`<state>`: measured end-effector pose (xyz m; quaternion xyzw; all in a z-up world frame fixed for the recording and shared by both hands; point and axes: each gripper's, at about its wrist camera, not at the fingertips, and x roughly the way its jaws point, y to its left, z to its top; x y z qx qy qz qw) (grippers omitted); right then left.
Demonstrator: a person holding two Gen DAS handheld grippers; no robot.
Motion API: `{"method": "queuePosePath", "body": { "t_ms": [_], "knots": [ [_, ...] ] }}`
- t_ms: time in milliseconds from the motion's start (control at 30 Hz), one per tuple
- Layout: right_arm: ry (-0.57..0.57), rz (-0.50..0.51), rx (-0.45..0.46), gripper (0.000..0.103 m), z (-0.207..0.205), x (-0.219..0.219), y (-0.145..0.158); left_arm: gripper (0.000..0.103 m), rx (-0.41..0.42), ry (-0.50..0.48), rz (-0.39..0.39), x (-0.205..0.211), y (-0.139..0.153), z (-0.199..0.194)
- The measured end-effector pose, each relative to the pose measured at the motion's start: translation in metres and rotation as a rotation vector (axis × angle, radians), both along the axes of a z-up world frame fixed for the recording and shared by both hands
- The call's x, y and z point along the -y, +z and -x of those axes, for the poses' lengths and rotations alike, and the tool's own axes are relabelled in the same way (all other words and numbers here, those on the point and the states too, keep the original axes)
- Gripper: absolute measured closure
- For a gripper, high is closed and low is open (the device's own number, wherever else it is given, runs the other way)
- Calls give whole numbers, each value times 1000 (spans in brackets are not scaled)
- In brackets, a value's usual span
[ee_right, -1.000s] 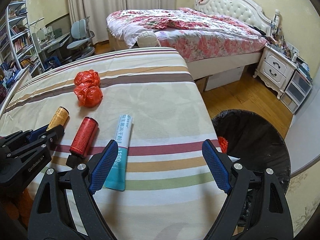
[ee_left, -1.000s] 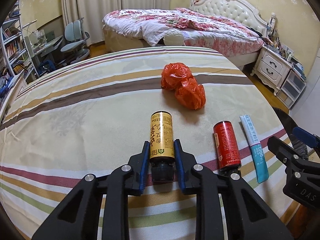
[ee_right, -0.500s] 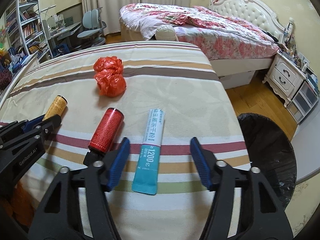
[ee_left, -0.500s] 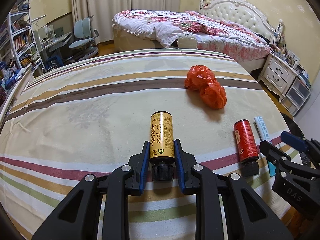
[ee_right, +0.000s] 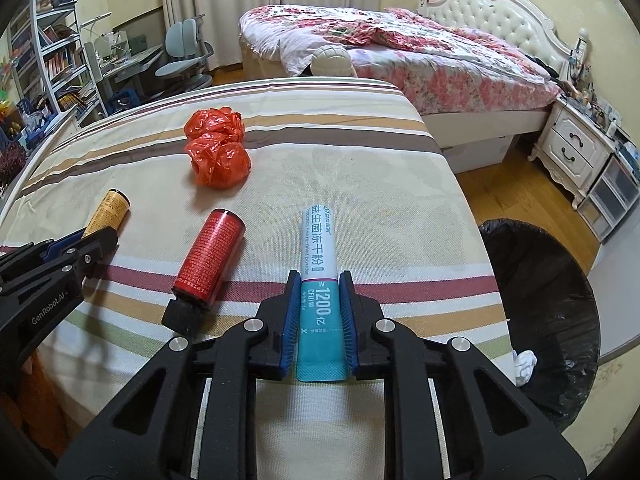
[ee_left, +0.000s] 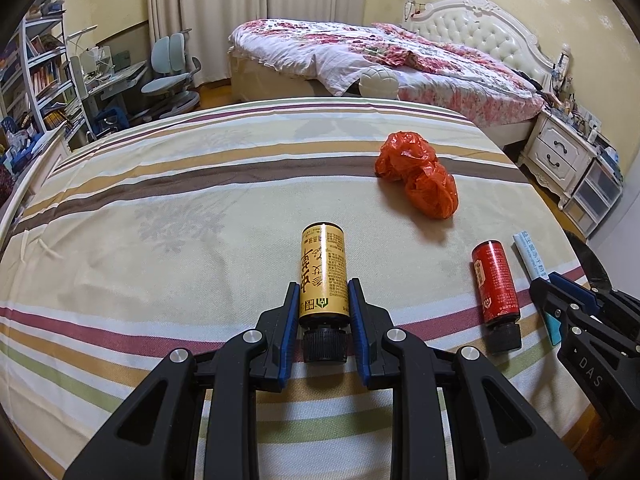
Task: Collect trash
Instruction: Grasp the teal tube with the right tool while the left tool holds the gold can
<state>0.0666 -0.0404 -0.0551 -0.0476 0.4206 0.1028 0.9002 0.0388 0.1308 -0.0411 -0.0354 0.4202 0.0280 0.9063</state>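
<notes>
My left gripper [ee_left: 323,300] is shut on a yellow bottle [ee_left: 323,272] with a black cap, lying on the striped tablecloth [ee_left: 180,220]. My right gripper [ee_right: 319,300] is shut on a white and teal sachet [ee_right: 319,276] lying on the cloth. A red bottle [ee_right: 210,254] with a black cap lies between them; it also shows in the left wrist view [ee_left: 494,280]. A crumpled orange plastic bag [ee_right: 216,152] lies farther back. A black-lined trash bin [ee_right: 548,300] stands on the floor to the right of the table.
A bed [ee_right: 400,48] with a floral cover stands behind the table. A white nightstand [ee_right: 576,148] is at the right. A desk, chairs [ee_left: 172,76] and bookshelves [ee_left: 36,80] are at the left. The table's right edge drops to a wooden floor.
My right gripper moved left over the sachet and closed on it. My left gripper has stayed shut on the yellow bottle.
</notes>
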Motion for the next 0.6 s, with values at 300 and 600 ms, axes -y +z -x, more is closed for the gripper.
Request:
{"method": "queuePosePath", "body": {
  "t_ms": [300, 600],
  "knots": [
    [-18, -12, 15, 84, 1, 10, 6, 78, 11, -5, 8, 4, 4, 2],
    [-44, -23, 33, 84, 4, 22, 12, 78, 35, -21, 17, 15, 12, 6]
  ]
}}
